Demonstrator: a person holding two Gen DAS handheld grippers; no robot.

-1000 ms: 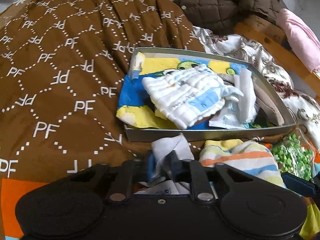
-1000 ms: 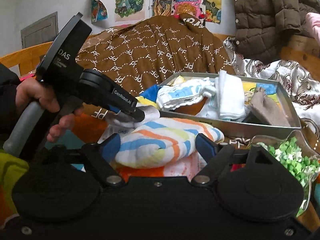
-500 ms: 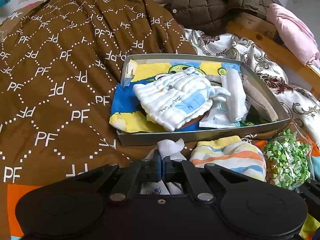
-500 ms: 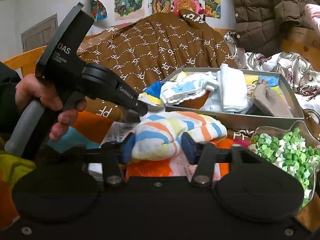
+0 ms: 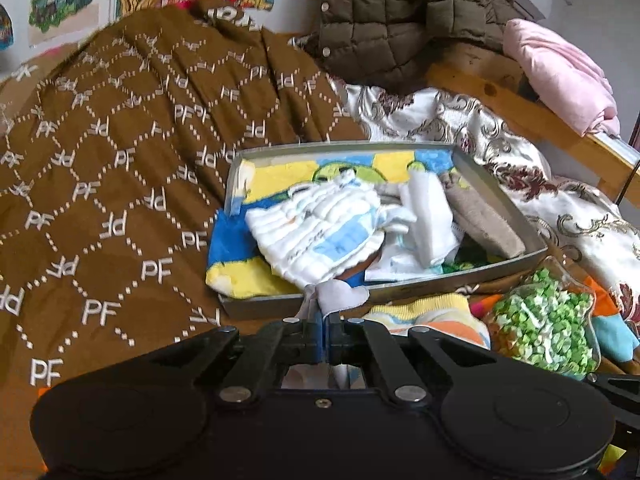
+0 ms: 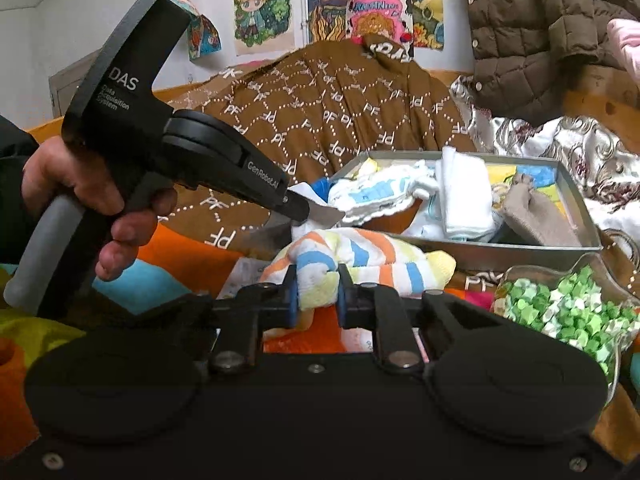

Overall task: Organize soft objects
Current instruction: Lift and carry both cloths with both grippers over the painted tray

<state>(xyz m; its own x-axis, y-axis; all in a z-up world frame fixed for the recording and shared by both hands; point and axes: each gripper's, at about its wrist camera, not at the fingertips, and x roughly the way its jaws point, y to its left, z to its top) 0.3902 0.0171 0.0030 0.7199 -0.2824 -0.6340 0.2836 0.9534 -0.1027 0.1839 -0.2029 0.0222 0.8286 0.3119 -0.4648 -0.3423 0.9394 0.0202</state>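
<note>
Since a second ago the striped sock (image 6: 352, 256) is clamped by the right gripper (image 6: 316, 300) and a white cloth (image 5: 338, 298) by the left gripper (image 5: 325, 334), ready for the tray (image 5: 400, 292) at 12 o'clock.

Left hand-held gripper (image 6: 294, 210): matte black body, grey handle, white lettering "DAS Data Acquisition System" and "GenRoboLAI". Hand (image 6: 86, 196): bare skin, dark sleeve at wrist. Right hand-held gripper (image 6: 316, 294): black linkage arms, silver pivot screws, two round black discs, blue pads (image 6: 293, 300).
</note>
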